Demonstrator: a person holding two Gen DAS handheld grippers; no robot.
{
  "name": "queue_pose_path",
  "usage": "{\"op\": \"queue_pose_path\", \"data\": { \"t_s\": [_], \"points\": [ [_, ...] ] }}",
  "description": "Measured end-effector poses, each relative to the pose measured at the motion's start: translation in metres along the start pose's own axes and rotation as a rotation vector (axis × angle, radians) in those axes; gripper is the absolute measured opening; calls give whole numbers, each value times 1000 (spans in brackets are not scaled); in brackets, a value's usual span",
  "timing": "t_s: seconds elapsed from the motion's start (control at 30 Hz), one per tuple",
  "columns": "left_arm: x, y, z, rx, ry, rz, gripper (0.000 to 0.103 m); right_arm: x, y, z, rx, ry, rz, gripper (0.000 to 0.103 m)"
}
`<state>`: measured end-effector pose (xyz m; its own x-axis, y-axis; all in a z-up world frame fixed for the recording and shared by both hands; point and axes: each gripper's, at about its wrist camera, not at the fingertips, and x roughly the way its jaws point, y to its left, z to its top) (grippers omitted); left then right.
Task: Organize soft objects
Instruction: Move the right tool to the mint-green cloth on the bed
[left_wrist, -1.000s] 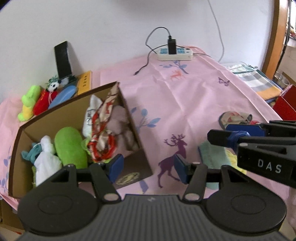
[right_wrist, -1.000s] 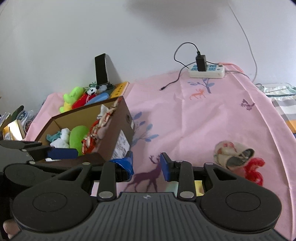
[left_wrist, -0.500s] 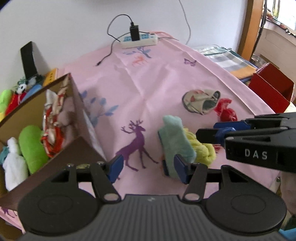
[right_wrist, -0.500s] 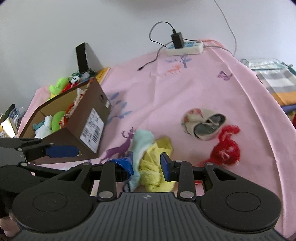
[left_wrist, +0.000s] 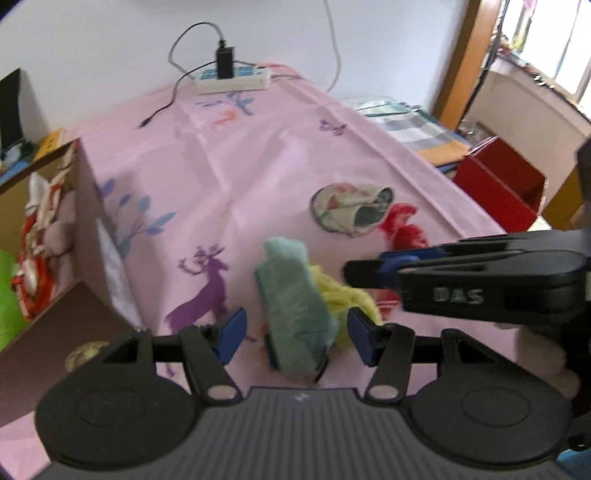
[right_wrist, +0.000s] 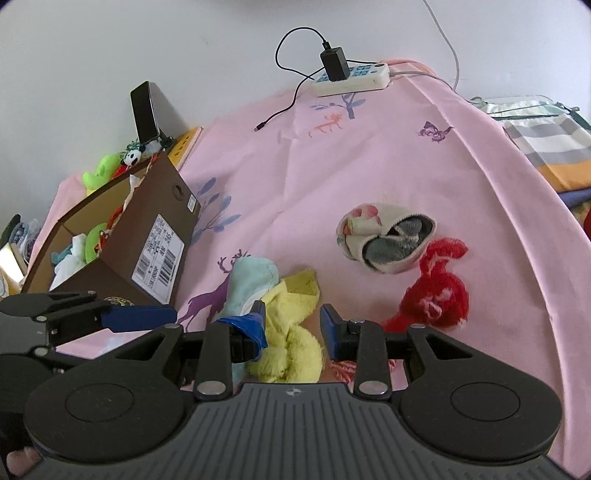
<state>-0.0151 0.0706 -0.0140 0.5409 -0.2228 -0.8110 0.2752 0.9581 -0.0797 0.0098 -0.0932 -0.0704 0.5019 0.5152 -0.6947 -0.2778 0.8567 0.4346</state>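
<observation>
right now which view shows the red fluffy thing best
The right wrist view: the red fluffy thing lies in the open on the pink cloth, nearly whole. In the left wrist view, only part of it shows, blurred, behind the right tool.

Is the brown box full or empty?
Partly full. The open brown box holds a green plush, white toy and patterned cloth, with room left.

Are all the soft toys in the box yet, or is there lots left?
Partly done. The brown box already holds several soft things. Nothing is gripped: the left gripper is open around the teal cloth, the right gripper open over the yellow one. The flowery sock bundle and red fuzzy piece lie waiting on the pink sheet.
</observation>
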Motion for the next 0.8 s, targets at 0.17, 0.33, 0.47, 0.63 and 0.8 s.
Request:
{"op": "queue_pose_path", "data": {
  "t_s": [0.17, 0.33, 0.47, 0.63, 0.8],
  "points": [
    [13, 4, 6, -2, -4, -9, 58, 6, 1, 3, -3, 7, 5, 16],
    [15, 19, 6, -38, -20, -25, 58, 10, 3, 8, -13, 5, 8, 16],
    [18, 27, 4, -46, -18, -9, 41, 17, 8, 11, -32, 13, 3, 16],
    [21, 36, -1, -57, -10, 0, 39, 25, 20, 15, -74, 16, 3, 16],
    [24, 42, -7, -87, 1, -59, 38, 32, 31, 19, -107, 20, 27, 16]
  ]
}}
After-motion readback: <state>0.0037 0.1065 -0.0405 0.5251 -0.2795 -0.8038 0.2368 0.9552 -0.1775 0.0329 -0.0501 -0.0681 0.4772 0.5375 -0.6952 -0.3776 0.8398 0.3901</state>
